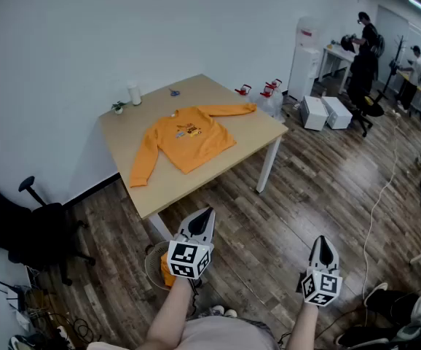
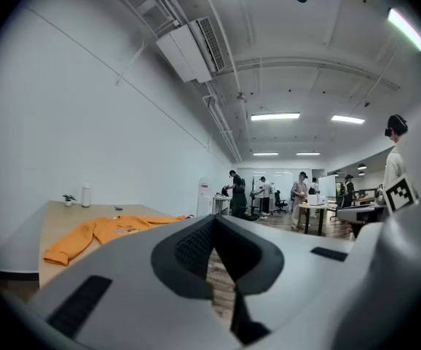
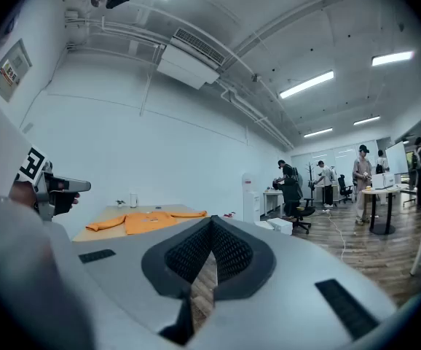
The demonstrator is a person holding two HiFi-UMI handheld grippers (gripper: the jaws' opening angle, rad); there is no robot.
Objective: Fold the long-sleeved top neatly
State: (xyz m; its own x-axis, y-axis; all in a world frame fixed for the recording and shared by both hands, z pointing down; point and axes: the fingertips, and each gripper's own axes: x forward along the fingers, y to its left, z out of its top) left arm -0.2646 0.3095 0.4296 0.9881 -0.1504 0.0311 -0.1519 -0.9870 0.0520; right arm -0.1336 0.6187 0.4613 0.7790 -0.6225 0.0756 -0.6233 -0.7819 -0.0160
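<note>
Fingers (image 2: 189, 254): shut tight on nothing, two grippers, left gripper (image 1: 205, 217) and right gripper (image 1: 322, 243). Counted one top (image 1: 189, 141), flat on one table (image 1: 254, 133), well ahead of fingers.

We have open wooden floor (image 1: 283, 210) between us and the table (image 1: 258, 131), its near edge free beside the orange top (image 1: 189, 141), with a cup (image 1: 134, 93) and small plant (image 1: 118, 108) standing along the far edge.
</note>
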